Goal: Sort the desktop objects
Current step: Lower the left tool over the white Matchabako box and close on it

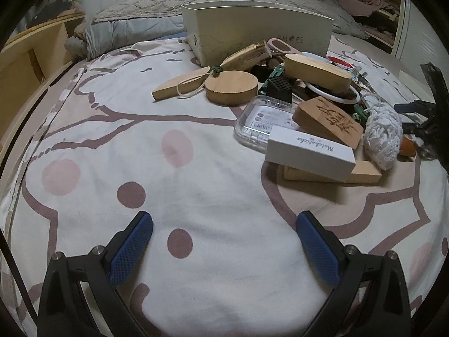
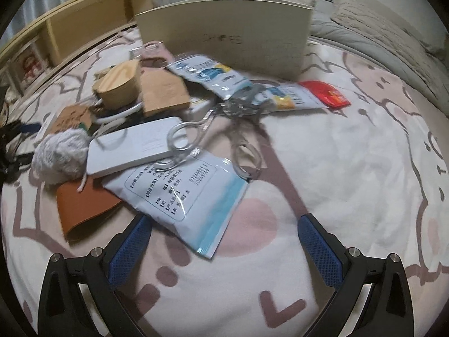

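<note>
Nearest my right claw [image 2: 224,238] lies a white and blue sachet [image 2: 188,196], its lower corner between the spread blue pads [image 2: 320,241]; nothing is gripped. My left claw [image 1: 224,236] is likewise spread wide and empty, above bare patterned bedsheet [image 1: 140,146], well apart from the clutter.

Location of the objects to sort: one heap on the bed, in front of a cream shoe box [image 1: 261,33]. It includes a white carton [image 1: 308,154] resting on a wooden block [image 1: 362,174], a carved wooden wedge [image 1: 328,123], a round wooden disc [image 1: 230,87], a yarn ball [image 2: 59,154], clear-handled scissors [image 2: 213,129] and an orange card [image 2: 81,210].

Risks, as I judge them:
- Objects overlap. Lifting a lower one would likely drag or topple its neighbours.
- Scissors lie partly across the sachet and a white case [image 2: 132,146]; pulling the sachet may shift them.
- Soft bedding gives way, so a flat sachet may slip from the pads.
</note>
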`<action>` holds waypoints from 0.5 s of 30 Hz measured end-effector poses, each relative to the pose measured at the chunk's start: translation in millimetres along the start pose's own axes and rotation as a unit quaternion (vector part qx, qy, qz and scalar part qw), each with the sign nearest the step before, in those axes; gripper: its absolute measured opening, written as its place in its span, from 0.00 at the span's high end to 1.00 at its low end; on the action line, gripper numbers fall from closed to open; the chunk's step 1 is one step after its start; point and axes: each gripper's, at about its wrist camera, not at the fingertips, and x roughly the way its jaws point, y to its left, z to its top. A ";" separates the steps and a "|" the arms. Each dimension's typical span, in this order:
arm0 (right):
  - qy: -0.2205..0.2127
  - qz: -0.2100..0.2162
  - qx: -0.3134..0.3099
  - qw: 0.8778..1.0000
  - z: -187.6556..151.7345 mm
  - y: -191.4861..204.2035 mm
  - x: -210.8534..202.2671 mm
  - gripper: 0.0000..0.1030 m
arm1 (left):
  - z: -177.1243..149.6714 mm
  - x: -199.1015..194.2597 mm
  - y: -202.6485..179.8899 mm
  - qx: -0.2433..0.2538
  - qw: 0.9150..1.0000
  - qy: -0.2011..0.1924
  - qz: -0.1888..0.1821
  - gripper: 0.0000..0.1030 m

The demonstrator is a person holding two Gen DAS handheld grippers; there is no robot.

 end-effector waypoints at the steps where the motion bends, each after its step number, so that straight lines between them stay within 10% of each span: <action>1: -0.001 -0.005 0.012 1.000 0.2 -4.8 -0.4 0.00 | -0.6 -0.4 0.3 -0.001 1.000 -0.002 -0.001 0.00; 15: -0.007 -0.061 0.139 0.988 -6.9 -53.3 -1.0 0.00 | 23.2 -22.3 -15.0 0.015 0.996 -0.038 -0.077 0.00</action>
